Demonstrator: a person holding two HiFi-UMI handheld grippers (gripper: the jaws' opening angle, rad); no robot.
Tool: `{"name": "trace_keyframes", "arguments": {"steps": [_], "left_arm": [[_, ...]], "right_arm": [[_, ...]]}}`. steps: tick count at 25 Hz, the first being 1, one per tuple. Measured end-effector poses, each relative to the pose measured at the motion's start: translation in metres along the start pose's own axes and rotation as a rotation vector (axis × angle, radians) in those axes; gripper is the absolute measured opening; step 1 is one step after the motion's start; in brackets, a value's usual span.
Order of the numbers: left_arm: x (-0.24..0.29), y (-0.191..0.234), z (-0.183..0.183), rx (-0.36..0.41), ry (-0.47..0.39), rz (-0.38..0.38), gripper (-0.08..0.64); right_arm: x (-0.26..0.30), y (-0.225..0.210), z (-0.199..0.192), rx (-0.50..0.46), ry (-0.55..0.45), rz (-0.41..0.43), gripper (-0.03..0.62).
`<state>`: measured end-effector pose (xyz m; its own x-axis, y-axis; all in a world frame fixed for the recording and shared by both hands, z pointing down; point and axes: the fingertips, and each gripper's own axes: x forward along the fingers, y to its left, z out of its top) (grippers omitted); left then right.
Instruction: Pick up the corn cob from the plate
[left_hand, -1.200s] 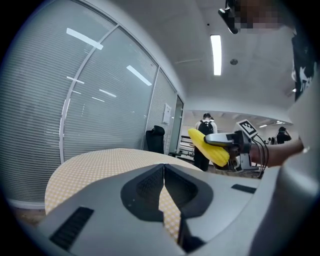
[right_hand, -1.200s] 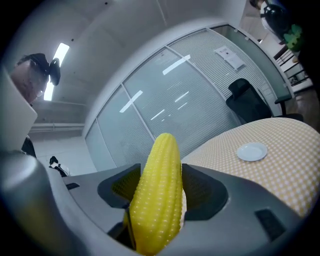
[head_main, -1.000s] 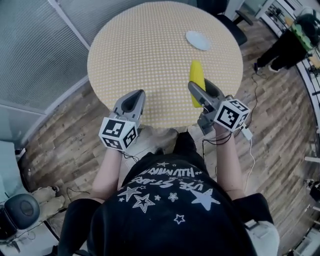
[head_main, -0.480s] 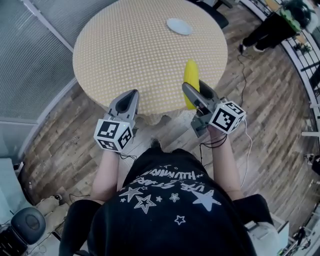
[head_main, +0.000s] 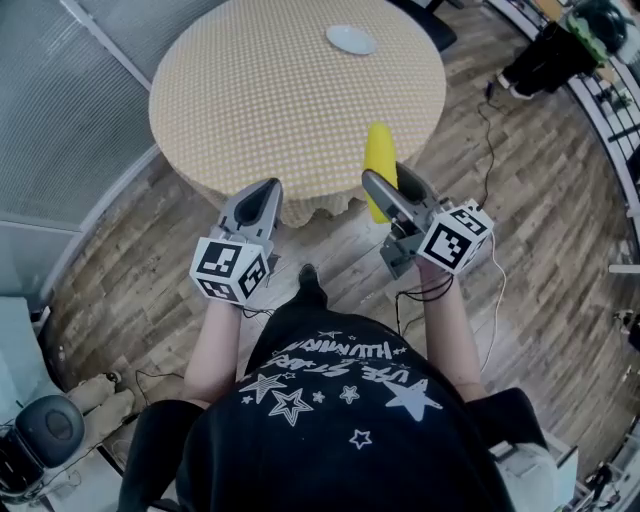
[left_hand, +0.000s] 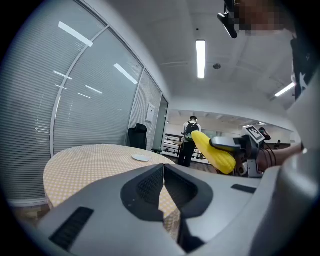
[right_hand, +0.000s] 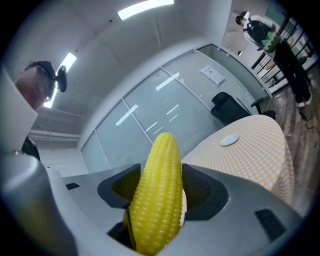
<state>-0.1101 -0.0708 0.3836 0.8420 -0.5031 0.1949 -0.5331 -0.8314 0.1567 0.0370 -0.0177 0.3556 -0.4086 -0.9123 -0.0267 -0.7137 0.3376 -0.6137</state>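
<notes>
A yellow corn cob (head_main: 379, 172) (right_hand: 157, 192) (left_hand: 214, 151) is clamped between the jaws of my right gripper (head_main: 390, 192) (right_hand: 159, 189), held in the air over the near edge of the round table (head_main: 250, 95), its tip pointing away from me. The small white plate (head_main: 351, 40) (right_hand: 229, 140) (left_hand: 141, 158) lies bare at the table's far side. My left gripper (head_main: 258, 203) (left_hand: 163, 181) hovers off the near table edge with its jaws together and nothing between them.
The table wears a yellow checked cloth and stands on a wooden floor (head_main: 520, 230). Glass partitions with blinds (head_main: 60, 110) run along the left. A black office chair (left_hand: 137, 136) stands beyond the table. A person (left_hand: 189, 139) stands in the far background.
The view has pulled back from the table a little. Both grippers and the held cob now sit nearer the table's near edge, the left one off it.
</notes>
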Motion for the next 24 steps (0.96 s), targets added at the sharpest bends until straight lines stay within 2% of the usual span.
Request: {"name": "trace_keyframes", "arguments": {"steps": [14,24], "left_arm": [[-0.075,-0.121,-0.012,0.017,-0.041,0.039,0.010],[-0.108,-0.178,-0.041,-0.001,-0.022,0.034,0.010]], "right_arm": [[-0.113,0.058,-0.027,-0.059,0.038,0.075,0.267],[-0.170,0.081,-0.053,-0.065,0.068,0.099,0.267]]}}
